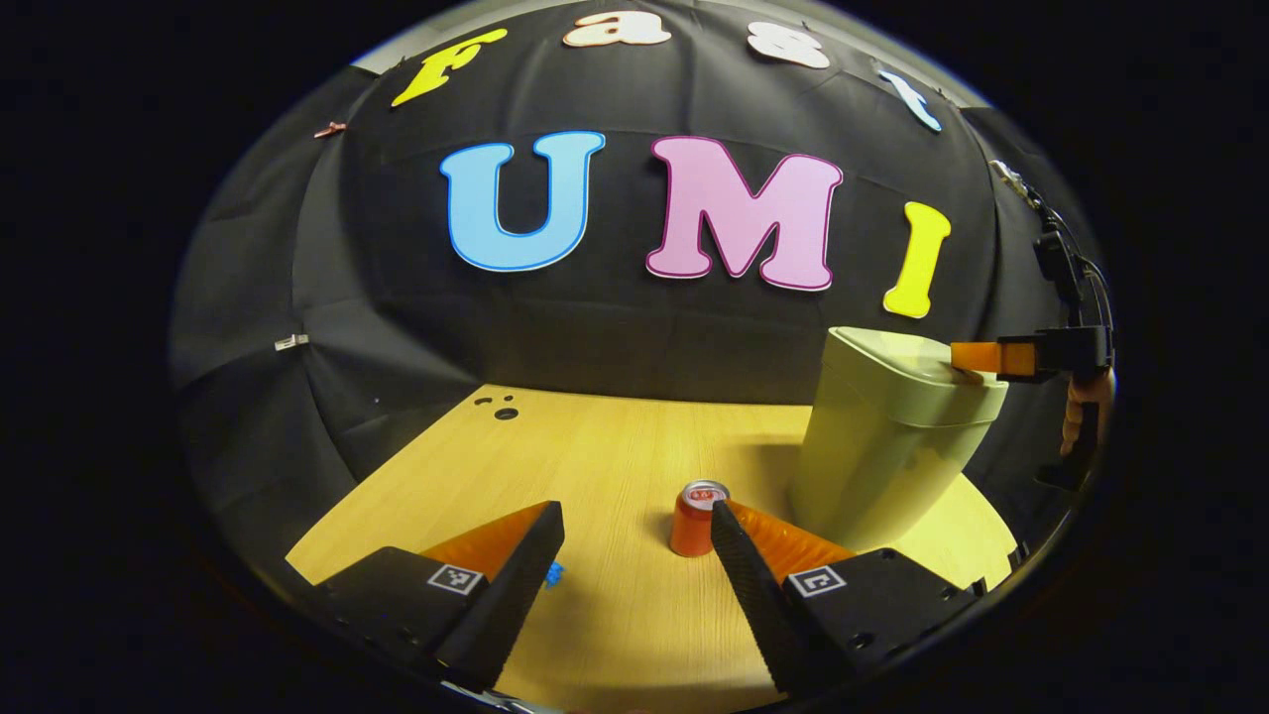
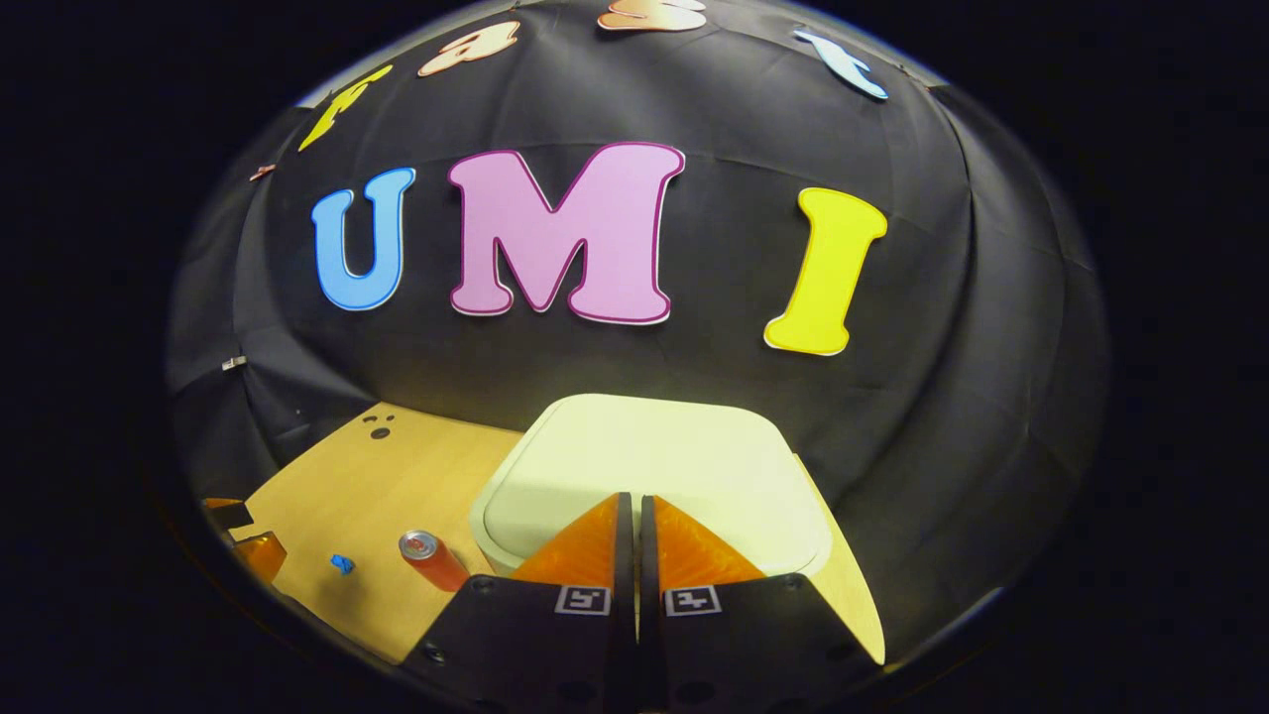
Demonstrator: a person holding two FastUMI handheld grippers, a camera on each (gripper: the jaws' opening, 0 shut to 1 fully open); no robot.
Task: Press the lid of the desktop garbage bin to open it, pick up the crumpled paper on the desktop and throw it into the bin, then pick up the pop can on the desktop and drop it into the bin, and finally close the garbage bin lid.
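Observation:
A pale green bin stands on the right of the wooden table, its lid down. My right gripper is shut with nothing between its fingers, its tips over the near part of the lid. In the left gripper view, the right gripper meets the lid's top edge from the right. A red pop can stands upright just left of the bin. My left gripper hovers open above the table, one fingertip close beside the can. A small blue crumpled paper lies near its other finger.
The black cloth wall rises close behind the table and the bin. A few small dark holes mark the table's far left corner. The can, the blue paper and the left gripper's fingers sit left of the bin.

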